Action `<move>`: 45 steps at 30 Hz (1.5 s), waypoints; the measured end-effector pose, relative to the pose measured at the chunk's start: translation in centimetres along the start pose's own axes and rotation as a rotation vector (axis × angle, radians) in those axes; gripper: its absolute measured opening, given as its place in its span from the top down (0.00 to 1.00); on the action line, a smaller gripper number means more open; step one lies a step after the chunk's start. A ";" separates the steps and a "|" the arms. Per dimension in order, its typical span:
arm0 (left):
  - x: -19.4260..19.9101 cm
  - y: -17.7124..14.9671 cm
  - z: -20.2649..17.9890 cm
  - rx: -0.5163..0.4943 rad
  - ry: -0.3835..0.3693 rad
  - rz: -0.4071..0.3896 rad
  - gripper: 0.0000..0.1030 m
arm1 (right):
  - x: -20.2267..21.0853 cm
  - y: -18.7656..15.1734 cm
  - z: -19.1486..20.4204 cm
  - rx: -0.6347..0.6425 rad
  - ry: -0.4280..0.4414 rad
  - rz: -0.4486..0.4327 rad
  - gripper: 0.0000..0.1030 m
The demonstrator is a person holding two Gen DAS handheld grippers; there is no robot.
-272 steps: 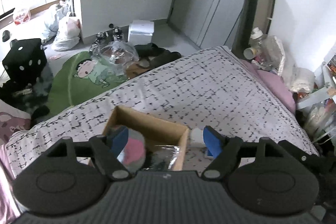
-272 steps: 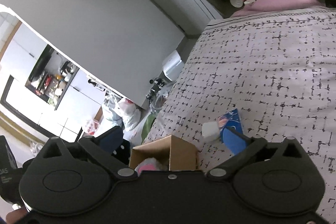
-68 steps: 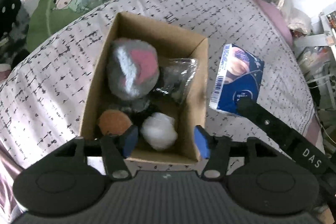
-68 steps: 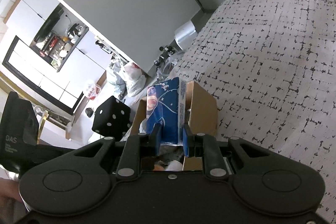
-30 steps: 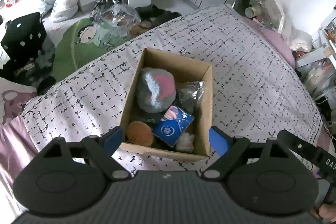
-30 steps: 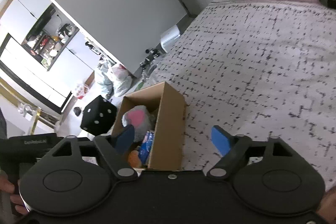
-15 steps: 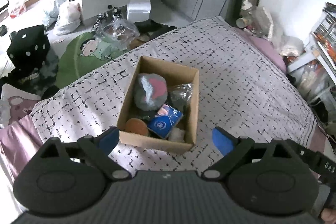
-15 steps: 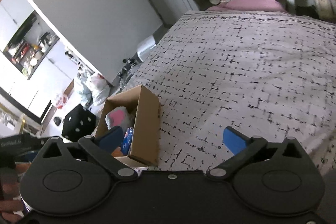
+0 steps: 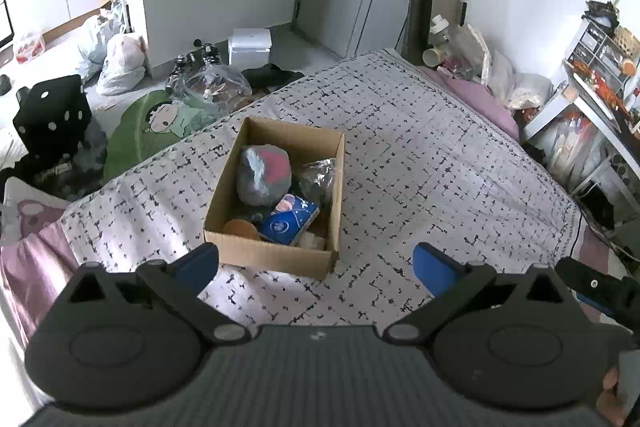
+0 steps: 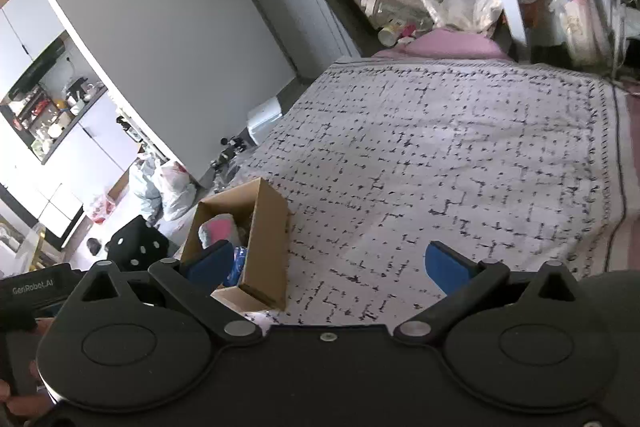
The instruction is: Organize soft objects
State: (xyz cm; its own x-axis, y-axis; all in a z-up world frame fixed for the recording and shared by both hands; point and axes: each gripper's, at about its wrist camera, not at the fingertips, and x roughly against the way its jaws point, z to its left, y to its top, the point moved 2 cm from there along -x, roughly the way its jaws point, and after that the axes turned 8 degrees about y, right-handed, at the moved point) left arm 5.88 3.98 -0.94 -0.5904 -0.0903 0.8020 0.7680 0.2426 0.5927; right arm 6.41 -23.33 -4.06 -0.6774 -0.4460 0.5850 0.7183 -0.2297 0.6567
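Resting on the patterned bedspread, an open cardboard box is seen from both wrist cameras, and everything else is placed relative to it. Inside the box, a grey and pink plush ball is packed toward the far end, a blue tissue pack is laid near the front, an orange ball is tucked in the front left corner, and a crinkled clear plastic bag is pressed against the right wall. The left gripper is held above the bedspread just in front of the box, its jaws opening and widely spread, with nothing between them. The right gripper is held to the right of the box, its jaws spread wide and empty. Beyond the box, on the floor, a black dice cushion is visible.
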 end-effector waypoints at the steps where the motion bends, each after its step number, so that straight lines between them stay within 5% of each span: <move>1: 0.2 -0.2 0.0 0.002 0.000 -0.003 0.00 | 0.3 -0.1 0.1 0.007 -0.010 -0.004 0.00; 10: 2.1 -1.5 0.7 0.044 0.030 -0.040 0.00 | 2.9 -0.1 1.1 0.053 -0.050 -0.031 0.00; 24: 7.2 -2.5 -0.5 -0.086 0.038 -0.142 0.00 | 6.0 -1.2 3.1 0.096 -0.049 -0.019 0.00; 45: 7.3 -3.3 1.0 -0.141 0.112 -0.166 0.00 | 6.1 -2.2 3.9 0.136 -0.077 -0.010 0.00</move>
State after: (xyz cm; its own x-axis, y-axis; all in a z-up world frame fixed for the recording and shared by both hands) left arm -1.25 3.49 2.91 -0.6867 -0.2260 0.6910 0.6940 0.0792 0.7156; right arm 0.11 -22.21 -0.05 -0.6982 -0.3757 0.6094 0.6871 -0.1123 0.7179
